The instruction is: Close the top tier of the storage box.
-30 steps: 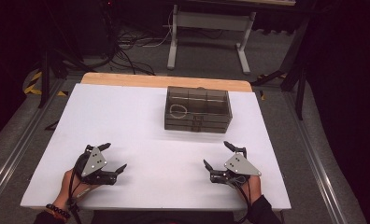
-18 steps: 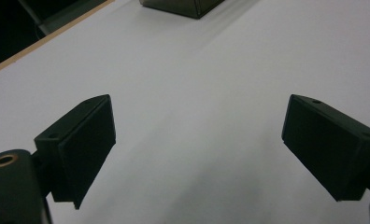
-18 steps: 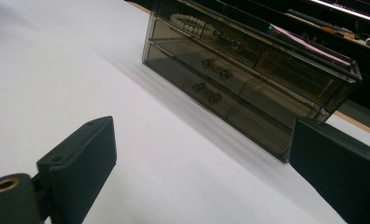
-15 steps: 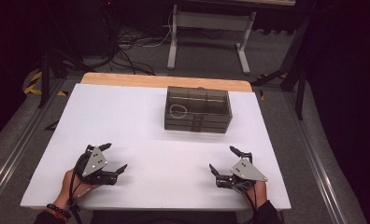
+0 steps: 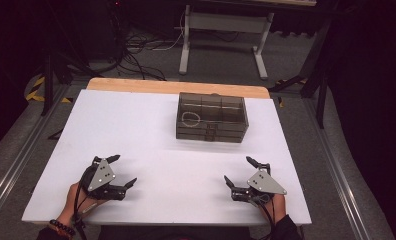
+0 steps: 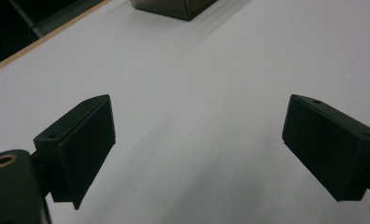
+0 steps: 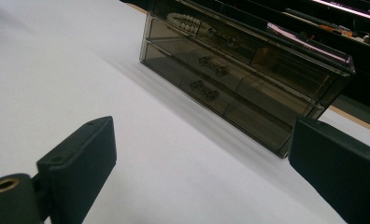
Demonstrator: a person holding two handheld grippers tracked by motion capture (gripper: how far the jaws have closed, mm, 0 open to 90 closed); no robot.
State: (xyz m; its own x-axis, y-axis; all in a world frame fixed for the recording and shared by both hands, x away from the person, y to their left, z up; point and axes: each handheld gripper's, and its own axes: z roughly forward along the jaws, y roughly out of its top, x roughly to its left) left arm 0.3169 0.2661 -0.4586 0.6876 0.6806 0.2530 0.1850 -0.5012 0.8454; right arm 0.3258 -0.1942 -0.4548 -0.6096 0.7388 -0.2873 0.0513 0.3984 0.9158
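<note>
A smoky see-through drawer box [image 5: 212, 117] stands at the back middle of the white table [image 5: 151, 135], drawers closed. A loop of white beads [image 5: 190, 118] lies in its top left compartment. My left gripper [image 5: 123, 170] rests near the front left edge, open, with nothing between its jaws. My right gripper [image 5: 237, 170] rests near the front right edge, also open and empty. The right gripper view looks past its open gripper [image 7: 204, 154] at the box [image 7: 239, 60] and the beads [image 7: 185, 19]. In the left gripper view the open gripper [image 6: 199, 135] faces bare table, with a box corner [image 6: 174, 7] at the top.
A wooden strip [image 5: 176, 86] runs along the table's far edge. Beyond it stand a white desk frame [image 5: 221, 30] and cables on the floor [image 5: 136, 50]. Grey rails [image 5: 16, 160] flank the table on both sides.
Both grippers have drifted slightly back toward the front edge of the table, the right one also a little to the right. Their jaws stay open. The box has not moved.
</note>
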